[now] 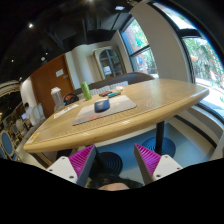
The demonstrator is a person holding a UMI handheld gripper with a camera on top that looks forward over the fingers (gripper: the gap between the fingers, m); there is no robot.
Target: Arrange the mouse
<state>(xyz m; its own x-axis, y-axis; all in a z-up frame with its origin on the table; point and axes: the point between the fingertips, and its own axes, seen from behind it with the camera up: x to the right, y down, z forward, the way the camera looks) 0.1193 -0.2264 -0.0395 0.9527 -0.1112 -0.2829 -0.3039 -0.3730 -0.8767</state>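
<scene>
While we are holding the tool (pixel 108 163) low and back from the worktop (pixel 150 105), its two fingers are standing apart with nothing between them, the magenta pads (pixel 82 158) facing each other. Well beyond the fingers, the mouse (pixel 102 104) is lying on a grey mat (pixel 100 112) near the middle of the worktop; it is showing as a small blue shape, and we cannot tell which way its long axis is pointing. A green cup (pixel 86 91) is standing at the mat's far side, and a dark flat object (pixel 112 93) is lying just past the mouse. The worktop is a long, rounded wooden slab on a dark pedestal leg (pixel 160 138). Around it, large windows (pixel 140 45) are letting in daylight, and a wooden panel (pixel 48 78) is lining the far wall.
</scene>
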